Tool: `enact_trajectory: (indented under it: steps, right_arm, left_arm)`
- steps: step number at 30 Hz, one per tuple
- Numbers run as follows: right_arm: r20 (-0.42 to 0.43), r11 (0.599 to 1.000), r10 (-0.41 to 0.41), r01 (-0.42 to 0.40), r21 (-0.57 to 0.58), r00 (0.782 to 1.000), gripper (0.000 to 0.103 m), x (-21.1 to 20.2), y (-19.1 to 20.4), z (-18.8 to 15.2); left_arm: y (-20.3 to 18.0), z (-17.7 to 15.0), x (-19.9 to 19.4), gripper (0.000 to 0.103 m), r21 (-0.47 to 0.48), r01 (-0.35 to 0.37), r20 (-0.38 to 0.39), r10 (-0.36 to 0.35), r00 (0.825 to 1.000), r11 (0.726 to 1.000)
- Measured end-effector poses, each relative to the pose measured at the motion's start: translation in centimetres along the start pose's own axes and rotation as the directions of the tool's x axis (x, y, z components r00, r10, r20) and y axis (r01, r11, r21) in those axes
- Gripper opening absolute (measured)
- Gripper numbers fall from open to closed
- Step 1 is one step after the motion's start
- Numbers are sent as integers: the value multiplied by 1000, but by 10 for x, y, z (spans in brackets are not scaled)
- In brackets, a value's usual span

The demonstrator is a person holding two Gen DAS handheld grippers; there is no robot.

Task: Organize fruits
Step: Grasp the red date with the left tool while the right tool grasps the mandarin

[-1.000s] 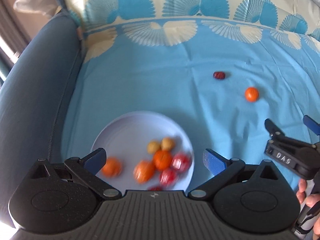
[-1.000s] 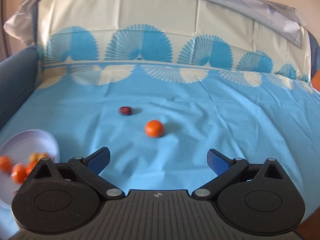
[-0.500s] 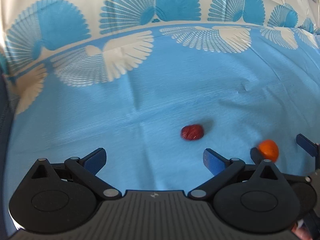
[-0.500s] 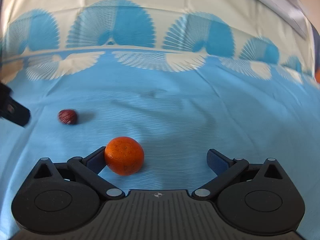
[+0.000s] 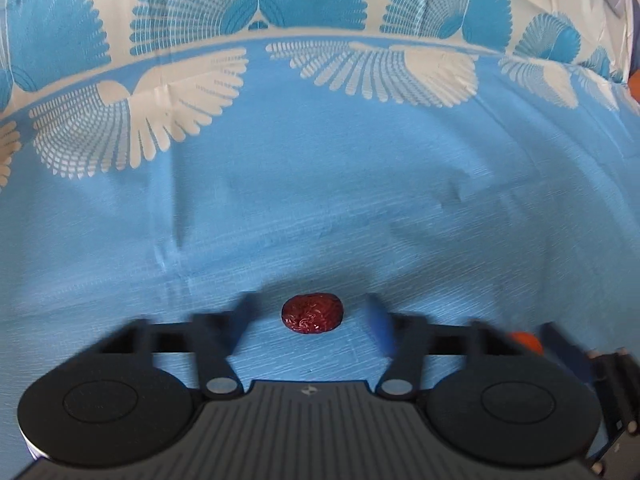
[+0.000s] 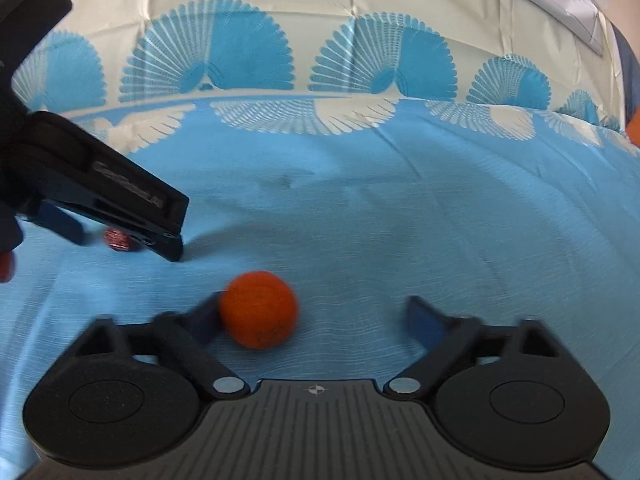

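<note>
Both grippers have closed in on the loose fruit since half a second ago: the red date (image 5: 312,315), then ahead and right of centre in the left wrist view, now lies between the left gripper's (image 5: 308,326) fingers, and the plate seen a second ago is out of both views.

The left gripper's jaws stand apart, one on either side of the date with gaps both ways; their tips are motion-blurred. The date rests on the blue cloth (image 5: 320,200), wrinkled and dark red.

Right of the date, the orange (image 6: 259,309) sits on the cloth within the right gripper (image 6: 316,318), whose jaws are also apart. The orange lies against the left finger (image 6: 204,316), or very nearly so, with wide room to the right finger. In the left wrist view only a sliver of the orange (image 5: 527,340) shows.

No container is in view now. Beyond the date, open blue cloth runs to a band of white and blue fan patterns (image 6: 208,60) where the cloth rises. From the right wrist view, the left gripper's (image 6: 116,236) black body hangs over the date (image 6: 118,239), partly hiding it.
</note>
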State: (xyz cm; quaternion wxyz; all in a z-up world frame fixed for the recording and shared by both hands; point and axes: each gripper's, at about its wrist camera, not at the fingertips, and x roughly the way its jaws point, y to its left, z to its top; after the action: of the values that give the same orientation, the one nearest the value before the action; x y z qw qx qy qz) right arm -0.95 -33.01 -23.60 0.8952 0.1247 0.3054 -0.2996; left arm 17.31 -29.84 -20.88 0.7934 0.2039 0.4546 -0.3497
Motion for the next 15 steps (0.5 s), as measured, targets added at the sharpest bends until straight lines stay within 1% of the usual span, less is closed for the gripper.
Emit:
enact_trajectory:
  steps: [1, 2, 3, 5, 6, 8, 10, 12, 15]
  right_arm:
    - [9, 999, 15, -14, -37, 1000, 37, -4, 8, -1]
    - [14, 998, 1, 0, -57, 1000, 37, -6, 12, -2]
    - [14, 999, 1, 0, -50, 1000, 37, -7, 13, -2]
    - [27, 1000, 5, -5, -2, 1000, 36, -10, 6, 2]
    - [47, 1000, -16, 15, 9, 999, 36, -14, 2, 3]
    - [82, 998, -66, 65, 10, 994, 36, -23, -4, 7]
    - [85, 995, -96, 95, 23, 992, 36, -36, -10, 13]
    - [74, 995, -88, 84, 58, 993, 36, -55, -16, 20]
    - [83, 997, -54, 50, 54, 995, 36, -101, -16, 26]
  left_arm:
    - [1, 0, -4, 35, -5, 6, -9, -6, 1000, 1000]
    - [2, -1, -8, 35, -18, 9, -8, -10, 1000, 1000]
    - [3, -3, -15, 35, -27, 11, -4, -11, 1000, 1000]
    - [5, -5, -33, 35, -40, 9, -2, -9, 1000, 999]
    - [6, -7, -46, 35, -50, 2, -1, -2, 1000, 999]
    - [6, -13, -74, 35, -56, -33, -19, 32, 999, 998]
    - [7, -22, -103, 35, -63, -56, -31, 54, 998, 996]
    - [10, -34, -139, 35, -68, -71, -31, 69, 997, 995]
    - [13, -58, -189, 35, -72, -94, -31, 92, 995, 993]
